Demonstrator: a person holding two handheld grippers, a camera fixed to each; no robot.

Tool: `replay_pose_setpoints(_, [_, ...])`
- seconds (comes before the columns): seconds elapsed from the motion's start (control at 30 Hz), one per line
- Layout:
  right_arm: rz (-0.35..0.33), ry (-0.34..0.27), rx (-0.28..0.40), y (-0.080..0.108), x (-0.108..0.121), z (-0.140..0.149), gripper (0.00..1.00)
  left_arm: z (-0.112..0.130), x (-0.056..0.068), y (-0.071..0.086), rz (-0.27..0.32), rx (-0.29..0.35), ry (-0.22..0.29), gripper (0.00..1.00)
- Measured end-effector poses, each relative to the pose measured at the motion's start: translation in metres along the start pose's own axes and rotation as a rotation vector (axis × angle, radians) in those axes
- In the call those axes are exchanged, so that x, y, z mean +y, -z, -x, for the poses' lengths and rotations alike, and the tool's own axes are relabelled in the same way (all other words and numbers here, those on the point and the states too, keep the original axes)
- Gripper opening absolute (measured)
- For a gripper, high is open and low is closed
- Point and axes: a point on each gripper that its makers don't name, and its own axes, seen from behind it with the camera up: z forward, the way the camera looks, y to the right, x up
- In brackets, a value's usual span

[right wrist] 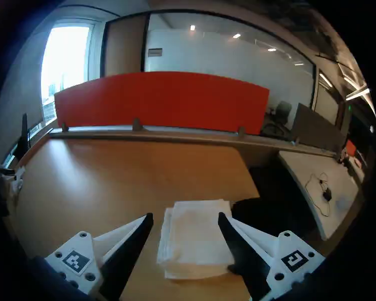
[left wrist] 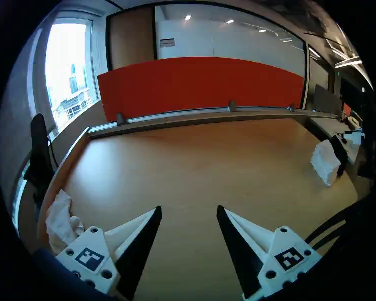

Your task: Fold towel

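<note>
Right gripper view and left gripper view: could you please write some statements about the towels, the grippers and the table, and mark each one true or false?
1. A folded white towel lies on the wooden table in front of the right gripper. True.
2. The right gripper's jaws are shut on this towel. False: they stand open.
3. In the left gripper view, a crumpled white cloth lies at the table's left edge. True.
4. The partition behind the table is blue. False: it is red.
5. The left gripper holds a towel. False: its jaws are open over bare wood.
</note>
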Motion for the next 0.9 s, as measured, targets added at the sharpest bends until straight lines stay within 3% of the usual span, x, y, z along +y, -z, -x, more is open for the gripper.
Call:
replay_pose_setpoints(0.47, [0.059, 0.003, 0.228, 0.012, -0.008, -0.044, 1.00, -0.012, -0.005, 0.002, -0.022, 0.049, 0.010, 0.80])
replay_pose_setpoints(0.9, [0.059, -0.018, 0.328, 0.022, -0.020, -0.071, 1.00, -0.038, -0.019, 0.007, -0.059, 0.153, 0.022, 0.80])
